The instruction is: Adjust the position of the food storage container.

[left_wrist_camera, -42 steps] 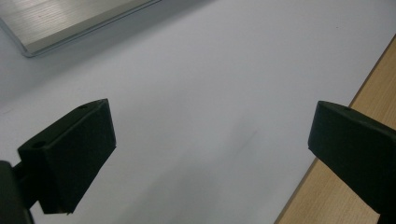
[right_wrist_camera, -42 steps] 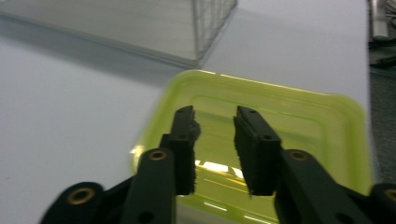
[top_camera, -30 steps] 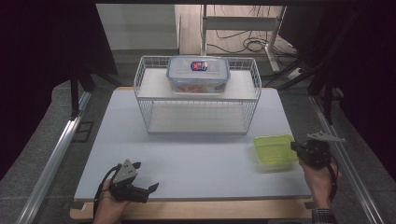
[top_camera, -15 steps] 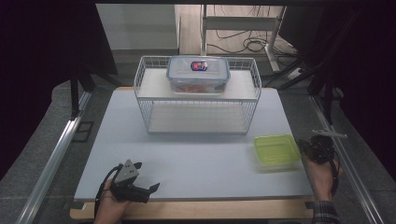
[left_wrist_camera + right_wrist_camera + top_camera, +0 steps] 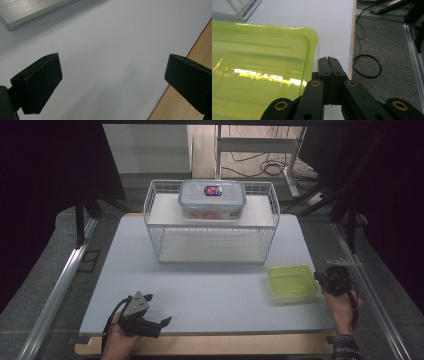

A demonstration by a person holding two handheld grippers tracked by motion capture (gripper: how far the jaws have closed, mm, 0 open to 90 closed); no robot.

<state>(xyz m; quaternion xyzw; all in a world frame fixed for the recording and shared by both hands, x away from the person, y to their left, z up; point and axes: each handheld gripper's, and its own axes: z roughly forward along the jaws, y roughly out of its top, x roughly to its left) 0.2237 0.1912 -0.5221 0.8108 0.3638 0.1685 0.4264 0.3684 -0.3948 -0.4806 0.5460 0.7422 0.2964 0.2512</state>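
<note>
Since the earlier frames the right gripper [image 5: 320,276] has sunk a little toward the table at the right edge of the high view, while the left gripper [image 5: 162,322] has kept its place at the lower left. The right jaws are clenched on nothing, their tips just beside the right rim of the yellow-green plastic lid [image 5: 292,283]; in the right gripper view that lid [image 5: 259,72] lies left of the closed tips [image 5: 329,62], its rounded corner nearest them. The lid lies flat on the white tabletop [image 5: 210,280] at lower right, its long axis running across the frame. The right hand [image 5: 342,307] is far the nearer. The left jaws stand wide apart over bare table. Above centre, well apart, a white wire rack [image 5: 212,227] carries a clear lidded container [image 5: 212,200]; nothing stands between tips and lid.
</note>
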